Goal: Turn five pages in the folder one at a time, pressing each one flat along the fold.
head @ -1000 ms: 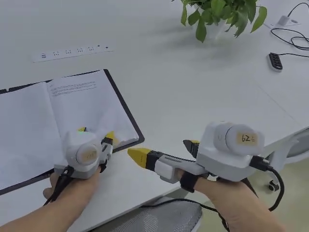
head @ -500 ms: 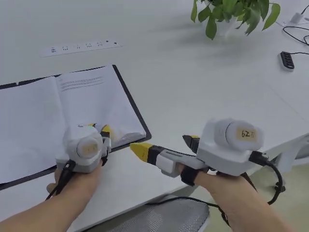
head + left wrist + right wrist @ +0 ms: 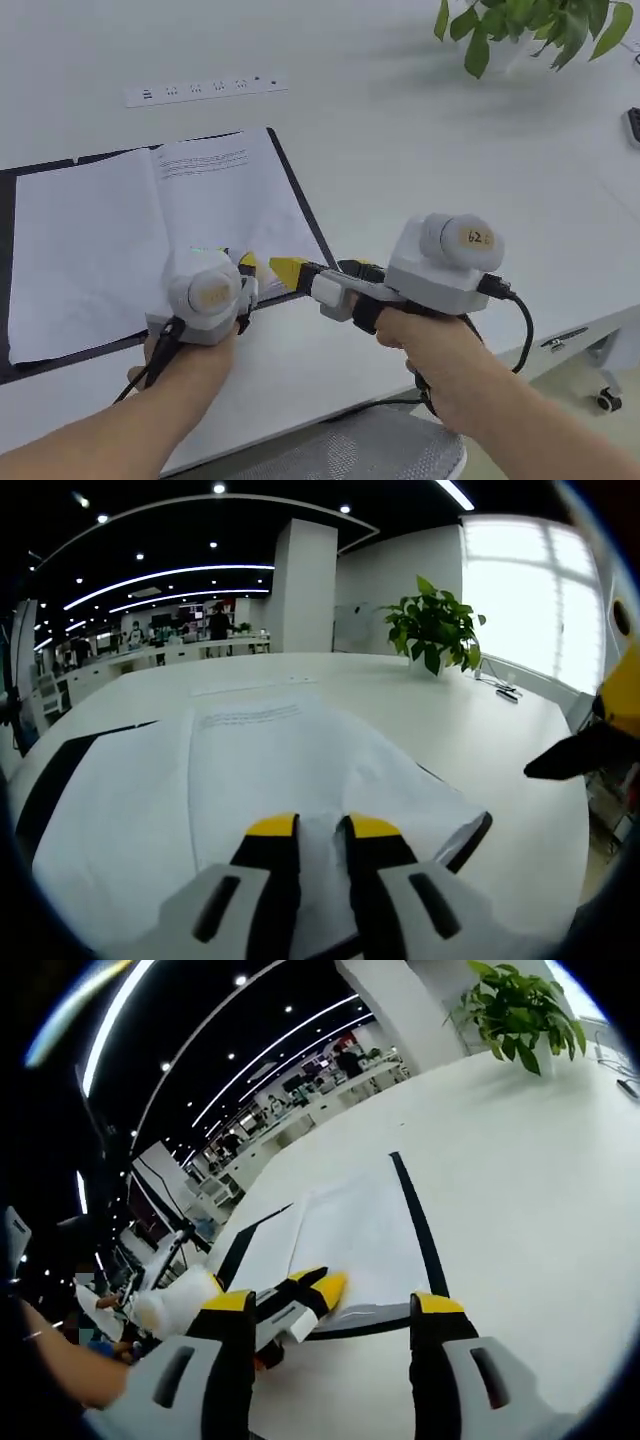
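Observation:
The folder (image 3: 100, 230) lies open on the white table, black cover under white pages, with a few printed lines at the top of the right page (image 3: 215, 190). My left gripper (image 3: 246, 263) rests low over the near edge of that page; in the left gripper view its yellow-tipped jaws (image 3: 320, 825) stand almost together above the paper (image 3: 250, 750). My right gripper (image 3: 322, 270) is open just beside the folder's near right corner, level with the table. In the right gripper view its wide-set jaws (image 3: 335, 1305) frame the left gripper's yellow tip (image 3: 325, 1285) and the folder (image 3: 350, 1230).
A white power strip (image 3: 205, 90) lies beyond the folder. A potted plant (image 3: 530, 25) stands at the far right, with a black power strip (image 3: 633, 120) at the right border. The table's near edge (image 3: 330, 400) runs under my hands, above a grey chair seat (image 3: 340, 450).
My right gripper has moved left, up to the folder's near right corner. The left gripper's jaws have drawn closer together. The head camera has shifted.

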A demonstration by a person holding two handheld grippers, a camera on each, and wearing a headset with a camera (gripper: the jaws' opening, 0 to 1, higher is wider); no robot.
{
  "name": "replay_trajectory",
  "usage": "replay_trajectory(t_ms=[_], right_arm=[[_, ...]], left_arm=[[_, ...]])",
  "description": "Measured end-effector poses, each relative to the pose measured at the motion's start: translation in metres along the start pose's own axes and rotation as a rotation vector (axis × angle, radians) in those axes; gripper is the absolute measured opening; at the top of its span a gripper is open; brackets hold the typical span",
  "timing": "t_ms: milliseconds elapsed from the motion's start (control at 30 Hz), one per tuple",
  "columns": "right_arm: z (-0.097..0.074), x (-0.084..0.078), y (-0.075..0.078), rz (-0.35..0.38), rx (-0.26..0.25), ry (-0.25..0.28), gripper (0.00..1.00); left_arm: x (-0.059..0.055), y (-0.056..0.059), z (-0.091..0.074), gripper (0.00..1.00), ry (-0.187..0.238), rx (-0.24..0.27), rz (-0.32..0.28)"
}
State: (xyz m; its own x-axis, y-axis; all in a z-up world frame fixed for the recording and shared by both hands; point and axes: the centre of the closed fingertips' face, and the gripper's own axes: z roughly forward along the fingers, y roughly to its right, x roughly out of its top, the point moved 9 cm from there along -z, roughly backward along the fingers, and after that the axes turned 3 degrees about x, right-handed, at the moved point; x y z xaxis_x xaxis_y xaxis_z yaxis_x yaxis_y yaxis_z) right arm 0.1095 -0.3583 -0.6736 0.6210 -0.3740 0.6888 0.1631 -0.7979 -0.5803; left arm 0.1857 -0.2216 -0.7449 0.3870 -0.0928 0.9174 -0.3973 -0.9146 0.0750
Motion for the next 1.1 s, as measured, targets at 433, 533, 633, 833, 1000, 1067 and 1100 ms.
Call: replay_trajectory(t_ms=[433, 533, 633, 833, 1000, 1067, 1100], right_arm=[[0.023, -0.012, -0.003, 0.116, 0.031, -0.032, 0.54], [0.03, -0.015, -0.003, 0.154, 0.04, -0.051, 0.53], [0.034, -0.017, -0.002, 0.169, 0.041, -0.056, 0.53], [0.045, -0.017, 0.003, 0.225, 0.027, -0.038, 0.51], [0.051, -0.017, 0.012, 0.274, -0.038, -0.001, 0.39], [0.053, -0.018, 0.018, 0.269, -0.084, 0.007, 0.29], [0.052, -0.018, 0.02, 0.265, -0.095, 0.011, 0.23]], left_arm=[[0.0, 0.0, -0.001, 0.16, 0.005, 0.003, -0.008], [0.0, 0.0, -0.001, 0.16, 0.005, 0.003, -0.009], [0.0, 0.0, -0.001, 0.16, 0.005, 0.0, -0.008], [-0.001, -0.001, 0.0, 0.16, 0.004, -0.002, -0.01], [-0.001, -0.001, 0.0, 0.16, 0.002, -0.006, -0.01], [0.0, -0.001, 0.0, 0.16, -0.001, -0.008, -0.007], [0.0, -0.001, 0.0, 0.16, -0.004, -0.009, -0.006]])
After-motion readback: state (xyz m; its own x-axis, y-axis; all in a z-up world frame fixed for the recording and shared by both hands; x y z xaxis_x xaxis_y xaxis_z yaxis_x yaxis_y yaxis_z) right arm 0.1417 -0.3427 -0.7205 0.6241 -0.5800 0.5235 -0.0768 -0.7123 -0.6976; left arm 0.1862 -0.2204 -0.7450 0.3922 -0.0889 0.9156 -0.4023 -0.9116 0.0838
